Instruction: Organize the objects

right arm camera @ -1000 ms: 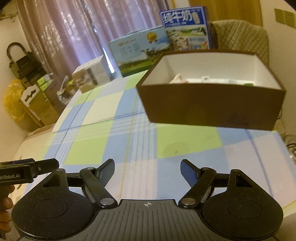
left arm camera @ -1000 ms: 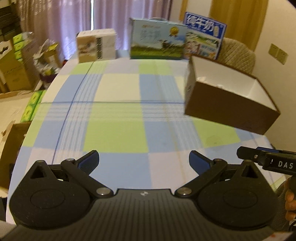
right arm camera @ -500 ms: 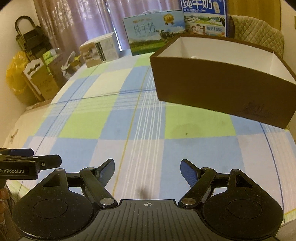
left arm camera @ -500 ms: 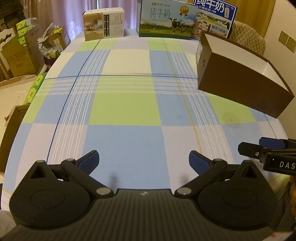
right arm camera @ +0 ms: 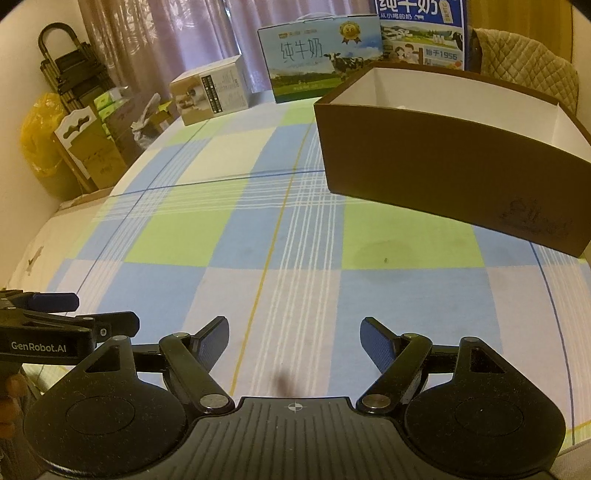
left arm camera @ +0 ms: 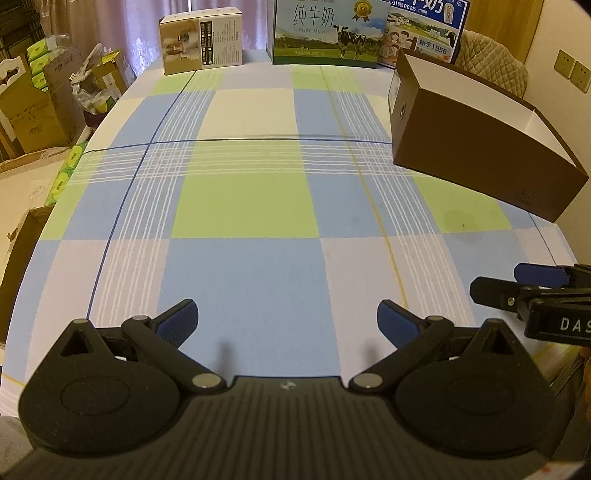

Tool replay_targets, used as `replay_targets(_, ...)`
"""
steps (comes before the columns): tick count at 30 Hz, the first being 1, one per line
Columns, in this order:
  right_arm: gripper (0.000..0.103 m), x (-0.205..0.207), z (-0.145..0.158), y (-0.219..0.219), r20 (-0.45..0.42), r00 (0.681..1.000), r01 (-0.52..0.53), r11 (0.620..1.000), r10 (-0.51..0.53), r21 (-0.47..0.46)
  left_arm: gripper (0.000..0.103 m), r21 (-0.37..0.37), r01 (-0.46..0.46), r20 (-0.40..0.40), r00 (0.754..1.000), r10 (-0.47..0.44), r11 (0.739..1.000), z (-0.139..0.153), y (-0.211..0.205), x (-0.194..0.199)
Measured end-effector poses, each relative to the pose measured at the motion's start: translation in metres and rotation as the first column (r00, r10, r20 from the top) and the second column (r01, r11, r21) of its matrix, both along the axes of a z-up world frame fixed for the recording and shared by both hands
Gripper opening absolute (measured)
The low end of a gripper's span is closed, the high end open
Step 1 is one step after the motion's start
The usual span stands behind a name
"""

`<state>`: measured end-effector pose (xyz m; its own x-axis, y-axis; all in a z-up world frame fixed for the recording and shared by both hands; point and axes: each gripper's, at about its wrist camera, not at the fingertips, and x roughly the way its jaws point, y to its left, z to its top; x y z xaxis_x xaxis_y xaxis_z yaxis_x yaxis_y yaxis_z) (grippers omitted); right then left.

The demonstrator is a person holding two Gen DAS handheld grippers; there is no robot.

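Now | both tools gaping | brown box (right arm camera: 443,173) right, contents unclear | milk cartons (left arm camera: 327,33) behind

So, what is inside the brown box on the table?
In the right wrist view the brown box is open on top and shows only its white inner walls. Its front wall hides the floor, so any contents there cannot be seen.

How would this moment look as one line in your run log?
left tool: open, empty | right tool: open, empty | brown box: on checked tablecloth, untouched
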<state>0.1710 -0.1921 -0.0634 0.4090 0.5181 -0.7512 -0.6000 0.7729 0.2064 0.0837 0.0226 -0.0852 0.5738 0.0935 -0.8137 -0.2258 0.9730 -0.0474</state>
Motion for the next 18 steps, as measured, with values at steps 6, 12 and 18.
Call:
replay_targets(6,0.075,0.0006,-0.0002,0.0007,-0.002,1.000,-0.003,1.000,0.003,-0.007,0.102,-0.006,0.000,0.000,1.000,0.000,1.000,-0.0007,0.0008,0.0005)
replay_targets(12,0.075,0.0009,-0.0002,0.0007,-0.004,1.000,0.001,1.000,-0.001,-0.011,0.102,-0.014,-0.002,-0.009,1.000,0.001,1.000,-0.0027,0.0016,0.0012)
replay_targets(18,0.075,0.0009,-0.0001,0.0006,-0.003,1.000,0.001,1.000,-0.001,-0.011,0.102,-0.018,-0.002,-0.010,1.000,0.002,1.000,-0.0028,0.0013,0.0009)
